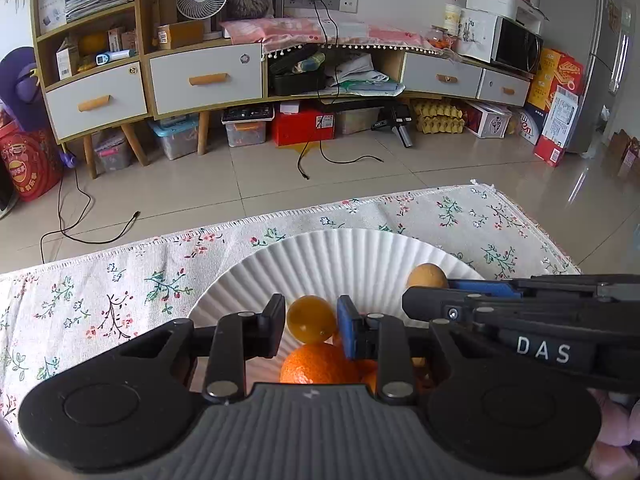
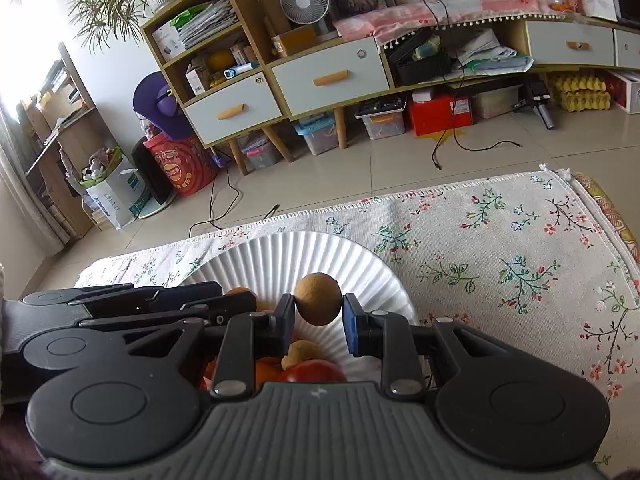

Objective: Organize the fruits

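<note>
Both grippers are clenching fruit over the paper plate [image 1: 320, 256]: left gripper [image 1: 311, 326] gripping a small orange [image 1: 310, 317]; right gripper [image 2: 319, 322] gripping a brown fruit [image 2: 318, 298]; ideally lowering gently before releasing.

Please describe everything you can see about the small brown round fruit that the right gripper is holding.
The brown fruit is small and nearly round, with a dull, matte, slightly rough tan skin and no stem visible. The right gripper is shut on it: one black pad presses its left side and one blue pad its right. It is held above the white pleated paper plate, apart from the other fruits lying lower in the plate. In the left wrist view the same fruit peeks out behind the right gripper's fingers.
</note>
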### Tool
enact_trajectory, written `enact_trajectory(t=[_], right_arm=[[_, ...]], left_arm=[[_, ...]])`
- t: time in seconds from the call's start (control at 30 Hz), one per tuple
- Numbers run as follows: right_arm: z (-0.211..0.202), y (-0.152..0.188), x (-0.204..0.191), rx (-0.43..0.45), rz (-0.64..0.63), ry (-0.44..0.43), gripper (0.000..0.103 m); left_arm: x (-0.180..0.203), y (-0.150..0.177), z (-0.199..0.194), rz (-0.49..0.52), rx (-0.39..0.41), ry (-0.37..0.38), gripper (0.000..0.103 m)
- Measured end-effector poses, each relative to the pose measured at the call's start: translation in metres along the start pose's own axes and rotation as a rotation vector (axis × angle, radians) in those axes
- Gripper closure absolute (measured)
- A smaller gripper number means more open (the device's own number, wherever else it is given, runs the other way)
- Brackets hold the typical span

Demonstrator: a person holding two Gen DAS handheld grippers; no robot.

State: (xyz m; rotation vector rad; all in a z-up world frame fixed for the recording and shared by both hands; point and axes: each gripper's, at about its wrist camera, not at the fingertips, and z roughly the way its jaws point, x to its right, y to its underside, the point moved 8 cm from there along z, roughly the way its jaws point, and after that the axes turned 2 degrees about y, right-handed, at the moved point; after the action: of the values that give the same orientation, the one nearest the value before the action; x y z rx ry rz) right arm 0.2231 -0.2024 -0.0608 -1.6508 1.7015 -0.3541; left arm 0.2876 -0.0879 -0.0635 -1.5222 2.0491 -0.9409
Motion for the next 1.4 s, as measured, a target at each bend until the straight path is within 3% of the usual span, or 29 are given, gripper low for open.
enact_trajectory(t=[0.2, 0.43, 0.47, 0.53, 0.57, 0.63, 0.83, 1.0, 1.27, 1.4], right_arm=[[-0.003, -0.004, 0.002, 0.001, 0.030, -0.009, 0.073], [-0.018, -0.008, 0.009, 0.026, 0.075, 0.001, 0.067], [-0.021, -0.008, 0.011, 0.029, 0.078, 0.010, 0.065], [-0.027, -0.007, 0.012, 0.029, 0.071, 0.030, 0.049], [-0.030, -0.006, 0.013, 0.033, 0.062, 0.042, 0.046], [-0.038, -0.003, 0.013, 0.041, 0.037, 0.068, 0.044], [-0.056, 0.006, 0.012, 0.053, 0.027, 0.113, 0.033], [-0.066, 0.015, 0.003, 0.044, 0.000, 0.144, 0.025], [-0.087, 0.036, -0.021, 0.038, -0.041, 0.144, 0.014], [-0.095, 0.049, -0.027, 0.012, -0.070, 0.199, 0.008]], left_arm=[[0.002, -0.002, -0.006, -0.006, 0.022, 0.009, 0.069], [0.000, 0.003, -0.030, -0.018, 0.043, -0.004, 0.042], [-0.001, 0.006, -0.034, -0.019, 0.041, -0.014, 0.039], [-0.003, 0.011, -0.042, -0.024, 0.043, -0.030, 0.032], [-0.004, 0.014, -0.046, -0.028, 0.043, -0.032, 0.030], [-0.006, 0.021, -0.056, -0.039, 0.046, -0.046, 0.020], [-0.008, 0.035, -0.082, -0.031, 0.042, -0.070, 0.009], [-0.013, 0.044, -0.099, -0.049, 0.034, -0.092, 0.003], [-0.020, 0.071, -0.130, -0.088, 0.023, -0.132, 0.002], [-0.022, 0.084, -0.145, -0.099, -0.008, -0.177, 0.002]])
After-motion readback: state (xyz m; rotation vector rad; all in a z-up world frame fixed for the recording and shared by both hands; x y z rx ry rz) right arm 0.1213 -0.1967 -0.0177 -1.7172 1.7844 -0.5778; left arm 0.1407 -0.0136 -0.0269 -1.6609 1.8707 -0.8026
